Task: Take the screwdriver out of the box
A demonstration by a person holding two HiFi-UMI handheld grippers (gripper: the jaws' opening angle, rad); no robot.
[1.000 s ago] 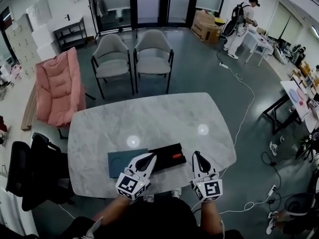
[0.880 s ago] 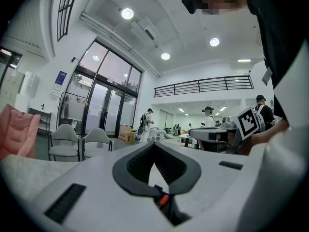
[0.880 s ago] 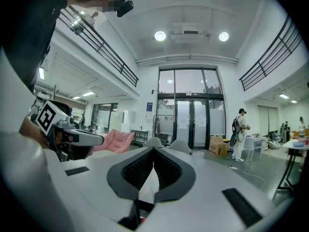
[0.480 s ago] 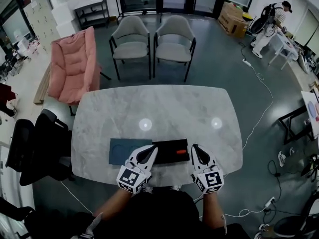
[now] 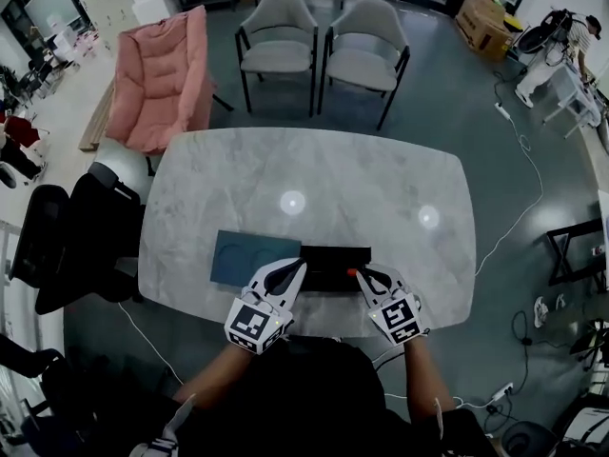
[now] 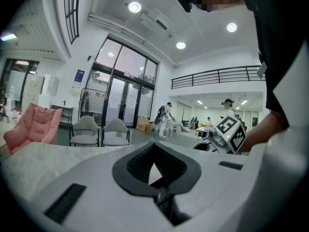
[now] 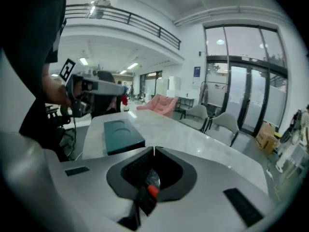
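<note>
A black open box [image 5: 335, 260] lies near the front edge of the marble table [image 5: 314, 188], with its teal lid [image 5: 245, 258] [image 7: 123, 135] beside it on the left. Inside the box lies the screwdriver [image 5: 351, 272], showing a red-orange part. My right gripper [image 5: 360, 273] [image 7: 153, 149] is shut, its tips right over that red part; in the right gripper view the screwdriver [image 7: 151, 190] shows through the hollow behind the closed tips. My left gripper [image 5: 299, 266] [image 6: 154, 144] is shut too, its tips at the box's left end.
Two grey chairs [image 5: 319, 36] and a pink armchair [image 5: 162, 74] stand beyond the table's far side. A black office chair [image 5: 71, 246] sits at the left. A person [image 5: 561, 31] stands far off at the right, with cables on the floor [image 5: 519, 150].
My right gripper has dropped and tipped down onto the box, reaching the screwdriver's red part. The left gripper has sunk a little toward the box. The head view has shifted, showing the table lower down.
</note>
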